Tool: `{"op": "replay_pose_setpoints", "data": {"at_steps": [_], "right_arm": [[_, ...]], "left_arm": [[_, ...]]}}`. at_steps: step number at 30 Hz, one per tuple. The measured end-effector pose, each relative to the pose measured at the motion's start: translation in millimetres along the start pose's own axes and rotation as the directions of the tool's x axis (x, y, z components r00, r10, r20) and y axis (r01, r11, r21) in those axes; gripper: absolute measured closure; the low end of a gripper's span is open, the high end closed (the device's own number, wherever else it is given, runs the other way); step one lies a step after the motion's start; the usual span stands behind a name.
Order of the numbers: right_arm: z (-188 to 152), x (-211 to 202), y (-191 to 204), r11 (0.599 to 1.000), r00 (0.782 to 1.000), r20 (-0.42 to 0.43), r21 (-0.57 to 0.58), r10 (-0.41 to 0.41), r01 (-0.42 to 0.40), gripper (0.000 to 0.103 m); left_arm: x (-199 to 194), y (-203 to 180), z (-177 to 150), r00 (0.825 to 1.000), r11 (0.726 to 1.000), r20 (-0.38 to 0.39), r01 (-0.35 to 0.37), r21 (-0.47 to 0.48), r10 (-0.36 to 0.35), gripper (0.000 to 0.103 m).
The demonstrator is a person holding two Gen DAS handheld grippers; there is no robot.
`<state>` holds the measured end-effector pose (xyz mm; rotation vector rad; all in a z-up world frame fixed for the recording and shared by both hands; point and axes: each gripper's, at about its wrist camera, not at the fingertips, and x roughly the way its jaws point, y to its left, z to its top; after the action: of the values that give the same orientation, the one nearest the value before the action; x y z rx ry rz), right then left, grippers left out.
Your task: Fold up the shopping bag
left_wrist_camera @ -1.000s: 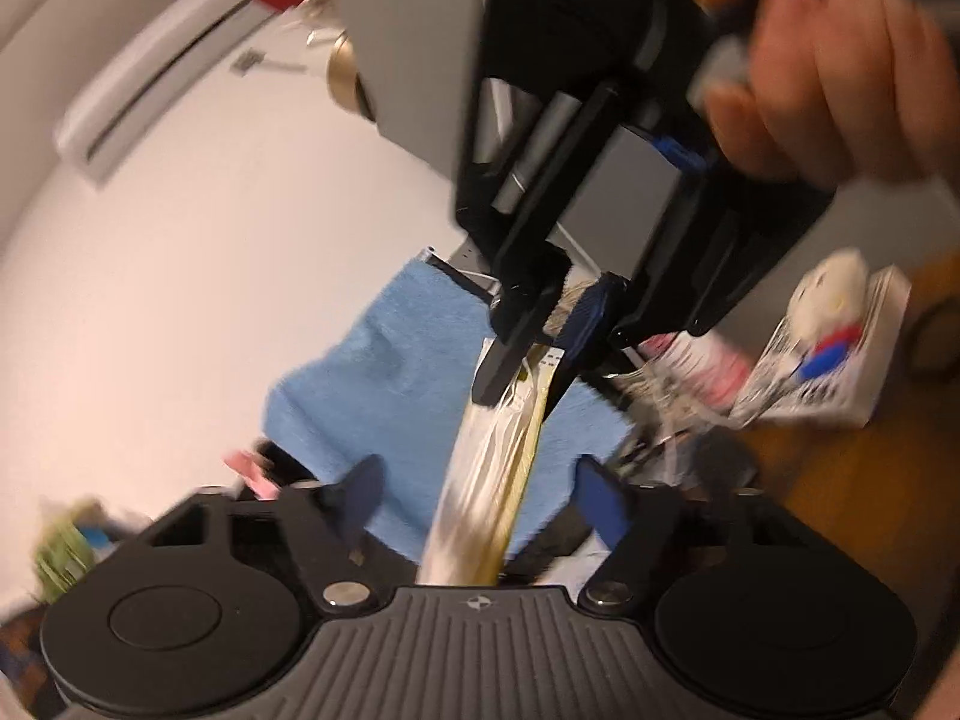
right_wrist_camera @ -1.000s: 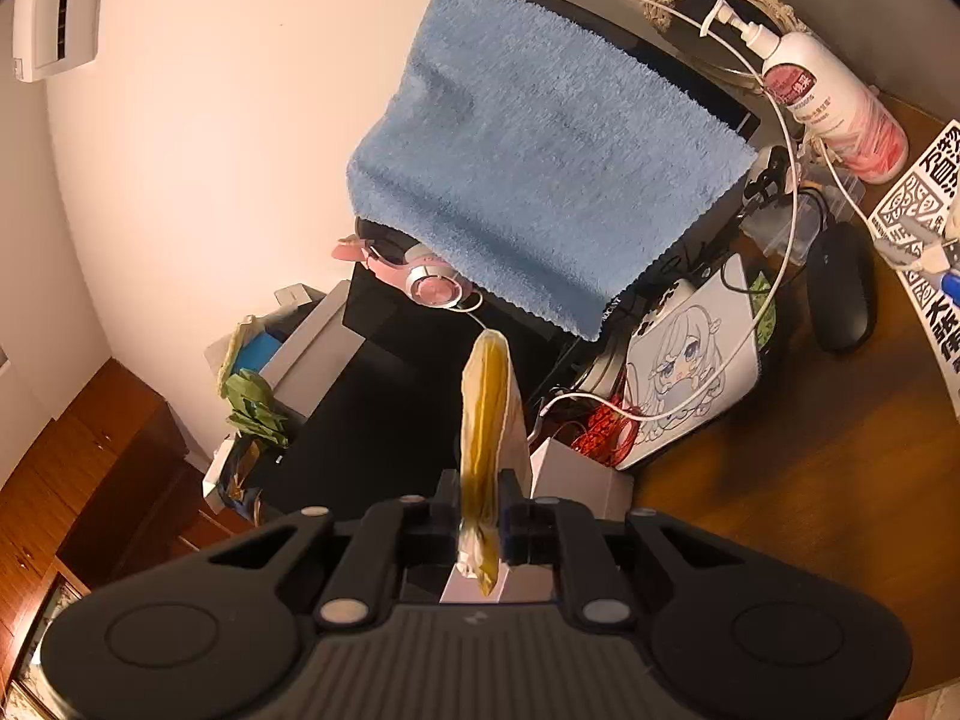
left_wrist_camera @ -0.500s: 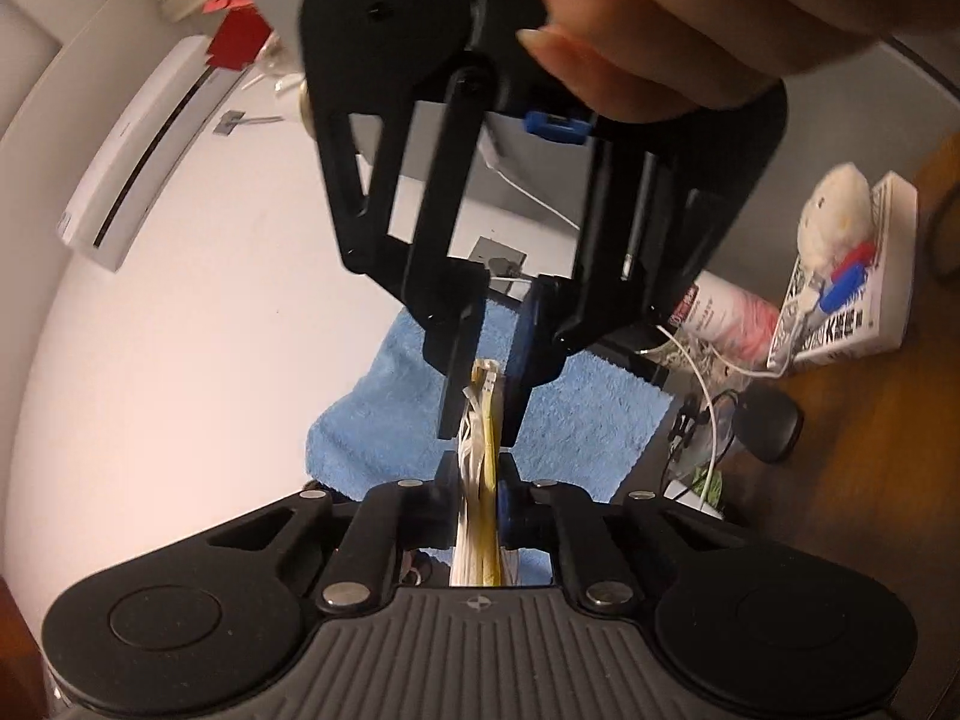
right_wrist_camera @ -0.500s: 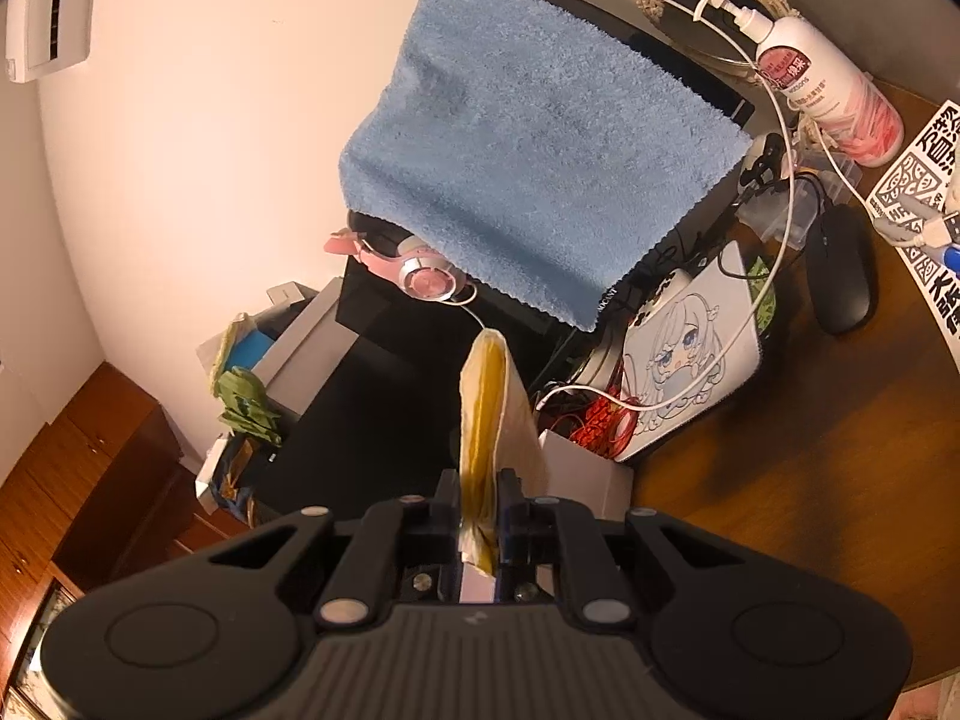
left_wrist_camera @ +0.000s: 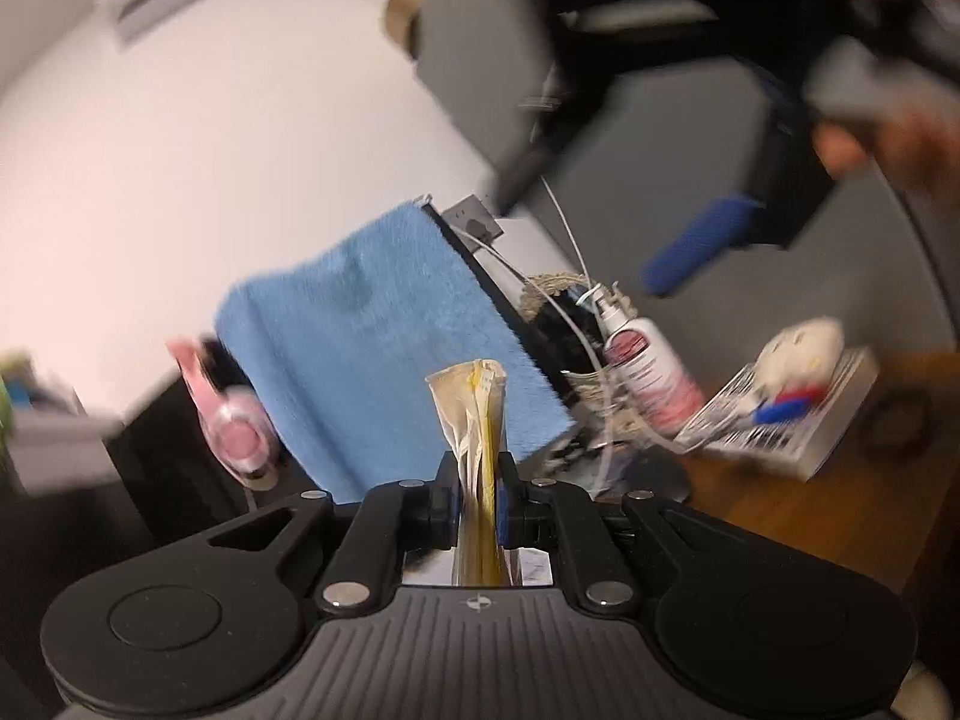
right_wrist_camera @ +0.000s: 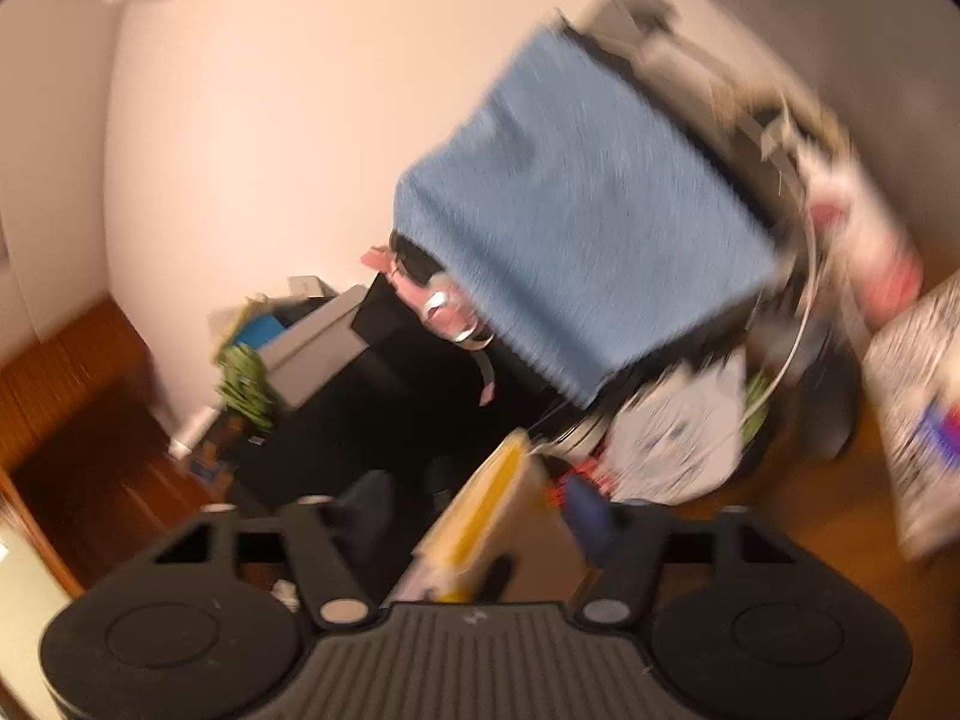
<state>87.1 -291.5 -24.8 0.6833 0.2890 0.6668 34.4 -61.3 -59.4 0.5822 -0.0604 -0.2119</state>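
The shopping bag [left_wrist_camera: 474, 414] is folded into a narrow cream and yellow strip. My left gripper [left_wrist_camera: 477, 474] is shut on it, and the strip stands up out of the jaws. In the left wrist view my right gripper [left_wrist_camera: 612, 210] is a blur at the upper right, held by a hand [left_wrist_camera: 900, 138], with its blue pad [left_wrist_camera: 696, 252] well apart from the other finger. In the right wrist view the right gripper [right_wrist_camera: 477, 501] is open. The bag [right_wrist_camera: 498, 480] lies slanted between its spread fingers, and neither finger clamps it.
A blue towel [left_wrist_camera: 372, 348] hangs over a monitor behind the bag. Pink headphones [left_wrist_camera: 237, 426] hang to its left. A pump bottle [left_wrist_camera: 648, 366], cables and a printed box [left_wrist_camera: 792, 414] with a plush toy crowd the wooden desk [left_wrist_camera: 810, 510] at the right.
My left gripper went from open to shut on the bag. My right gripper has opened, let go of the bag and swung away to the upper right. Both views are now blurred by motion.
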Motion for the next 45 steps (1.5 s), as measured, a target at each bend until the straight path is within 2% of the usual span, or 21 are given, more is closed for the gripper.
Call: {"op": "replay_pose_setpoints", "data": {"at_steps": [2, 4, 7, 8, 11, 15, 16, 18, 21, 23, 24, 27, 30, 31, 32, 33, 37, 38, 40, 43, 45], "right_arm": [[0.0, -7.1, 5.5, 0.991, 0.998, 0.008, -0.115, -0.07, 0.07, 0.019], [-3.2, -14.5, 9.6, 0.961, 0.992, 0.037, -0.244, -0.125, 0.13, 0.017], [-12.8, -21.1, 10.4, 0.862, 0.974, 0.08, -0.453, -0.213, 0.226, 0.013], [-15.0, -22.1, 7.3, 0.836, 0.965, 0.076, -0.486, -0.25, 0.254, 0.013], [-22.7, -26.5, -9.0, 0.806, 0.944, 0.042, -0.51, -0.326, 0.301, 0.011], [-38.5, -30.0, -32.6, 0.78, 0.893, -0.016, -0.492, -0.451, 0.385, 0.011], [-43.2, -30.5, -38.2, 0.772, 0.881, -0.031, -0.496, -0.473, 0.397, 0.014], [-51.5, -26.9, -48.8, 0.76, 0.856, -0.074, -0.503, -0.512, 0.411, 0.037], [-60.0, -21.8, -61.9, 0.742, 0.825, -0.098, -0.506, -0.557, 0.44, 0.057], [-64.8, -18.7, -68.4, 0.713, 0.798, -0.092, -0.519, -0.595, 0.472, 0.065], [-65.7, -17.6, -72.1, 0.718, 0.797, -0.101, -0.51, -0.596, 0.473, 0.069], [-67.4, -15.5, -82.9, 0.747, 0.799, -0.137, -0.475, -0.585, 0.465, 0.075], [-70.2, -12.0, -87.7, 0.747, 0.795, -0.144, -0.471, -0.59, 0.469, 0.077], [-70.7, -10.4, -89.3, 0.751, 0.796, -0.15, -0.467, -0.587, 0.467, 0.082], [-70.9, -9.5, -90.8, 0.755, 0.796, -0.154, -0.462, -0.586, 0.466, 0.096], [-70.9, -8.9, -92.4, 0.757, 0.795, -0.158, -0.458, -0.585, 0.466, 0.1], [-68.2, -6.1, -98.6, 0.767, 0.801, -0.156, -0.438, -0.578, 0.468, 0.101], [-66.5, -6.7, -99.5, 0.781, 0.809, -0.159, -0.417, -0.566, 0.465, 0.102], [-61.5, -10.7, -95.8, 0.844, 0.853, -0.176, -0.339, -0.491, 0.416, 0.101], [-52.7, -12.1, -86.4, 0.955, 0.937, -0.21, -0.163, -0.28, 0.249, 0.101], [-49.6, -5.2, -86.6, 0.993, 0.969, -0.222, 0.008, -0.113, 0.117, 0.101]], "left_arm": [[0.0, 10.6, -2.3, 0.999, 0.996, -0.012, 0.035, -0.086, -0.037, 0.093], [6.8, 19.8, -6.1, 0.996, 0.98, -0.022, 0.081, -0.183, -0.086, 0.093], [10.6, 31.4, -11.6, 0.991, 0.948, -0.03, 0.119, -0.295, -0.134, 0.093], [11.0, 33.7, -13.4, 0.99, 0.94, -0.03, 0.122, -0.318, -0.139, 0.093], [9.0, 39.9, -17.5, 0.988, 0.917, -0.028, 0.132, -0.375, -0.154, 0.093], [5.4, 46.2, -21.0, 0.983, 0.892, -0.029, 0.15, -0.426, -0.179, 0.092], [4.6, 47.1, -21.2, 0.983, 0.889, -0.027, 0.152, -0.432, -0.181, 0.092], [1.9, 48.8, -20.7, 0.984, 0.885, -0.021, 0.151, -0.44, -0.178, 0.092], [-0.8, 50.6, -20.0, 0.984, 0.881, -0.022, 0.15, -0.449, -0.178, 0.092], [-2.0, 50.3, -20.3, 0.984, 0.881, -0.026, 0.147, -0.449, -0.177, 0.092], [-2.2, 50.0, -20.9, 0.983, 0.881, -0.029, 0.147, -0.45, -0.179, 0.092], [-2.5, 49.1, -22.7, 0.983, 0.88, -0.036, 0.147, -0.452, -0.183, 0.092], [-1.6, 49.0, -23.3, 0.981, 0.88, -0.04, 0.151, -0.45, -0.189, 0.091], [-2.0, 48.7, -23.3, 0.981, 0.882, -0.041, 0.151, -0.447, -0.188, 0.091], [-2.4, 48.6, -23.2, 0.981, 0.884, -0.041, 0.151, -0.443, -0.188, 0.091], [-3.0, 48.9, -23.2, 0.982, 0.885, -0.04, 0.15, -0.441, -0.187, 0.091], [-5.0, 51.3, -24.0, 0.982, 0.883, -0.039, 0.146, -0.446, -0.182, 0.091], [-5.7, 52.1, -24.2, 0.983, 0.882, -0.038, 0.146, -0.448, -0.182, 0.091], [-6.9, 54.3, -24.3, 0.983, 0.879, -0.037, 0.145, -0.455, -0.181, 0.091], [-8.4, 57.7, -24.2, 0.984, 0.872, -0.037, 0.137, -0.469, -0.175, 0.091], [-9.2, 58.6, -23.8, 0.985, 0.875, -0.04, 0.132, -0.465, -0.17, 0.091]]}}
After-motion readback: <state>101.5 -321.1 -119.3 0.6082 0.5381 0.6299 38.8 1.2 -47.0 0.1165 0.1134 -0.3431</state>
